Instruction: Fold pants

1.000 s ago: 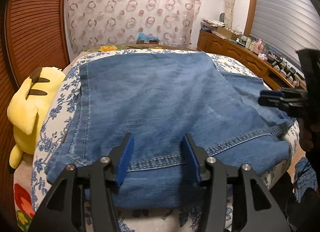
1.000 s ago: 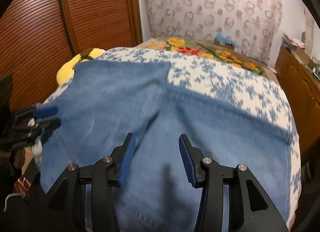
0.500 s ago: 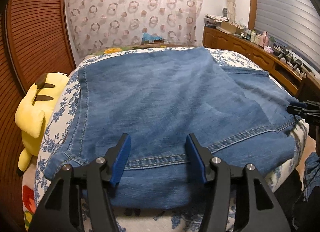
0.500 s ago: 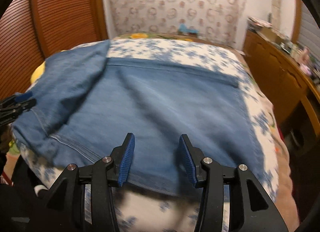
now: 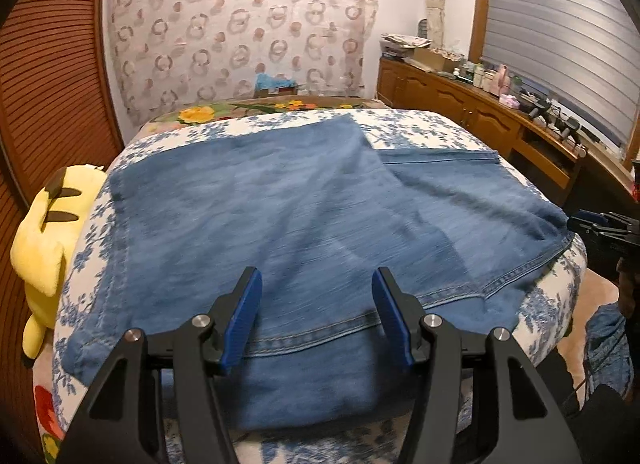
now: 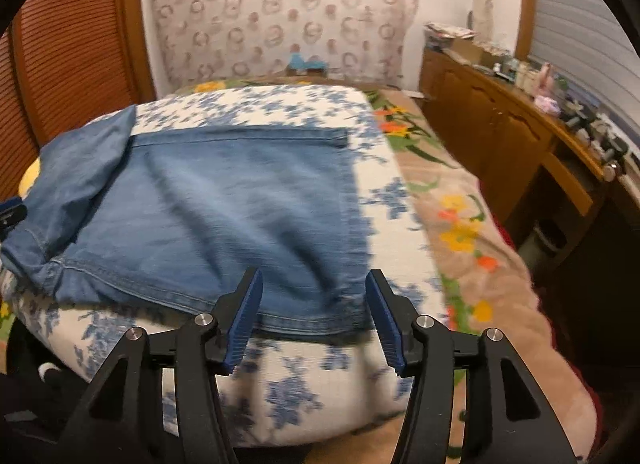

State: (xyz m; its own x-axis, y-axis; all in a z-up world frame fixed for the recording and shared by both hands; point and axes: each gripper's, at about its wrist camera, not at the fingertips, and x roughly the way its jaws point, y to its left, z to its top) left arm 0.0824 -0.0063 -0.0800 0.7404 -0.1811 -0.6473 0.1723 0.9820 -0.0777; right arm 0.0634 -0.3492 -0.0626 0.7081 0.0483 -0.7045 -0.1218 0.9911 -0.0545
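Pants (image 5: 304, 232) spread flat across your bed's (image 5: 404, 129) near edge in the left wrist view, your left gripper (image 5: 316, 316) parted and empty above the waistband, right wrist view, one leg reaching the near edge, your right gripper (image 6: 312, 316) parted, holding nothing

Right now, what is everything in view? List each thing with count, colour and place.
jeans: 1, blue, spread on the bed
bedcover: 1, white with blue flowers, under the jeans
blanket: 1, tan with flowers, right of the bedcover
plush toy: 1, yellow, left bed edge
curtain: 1, ring pattern, far wall
cabinet: 1, brown wood, cluttered top, right wall
left gripper: 1, black, blue pads, open, over the near hem
right gripper: 1, same, open, at the jeans' corner
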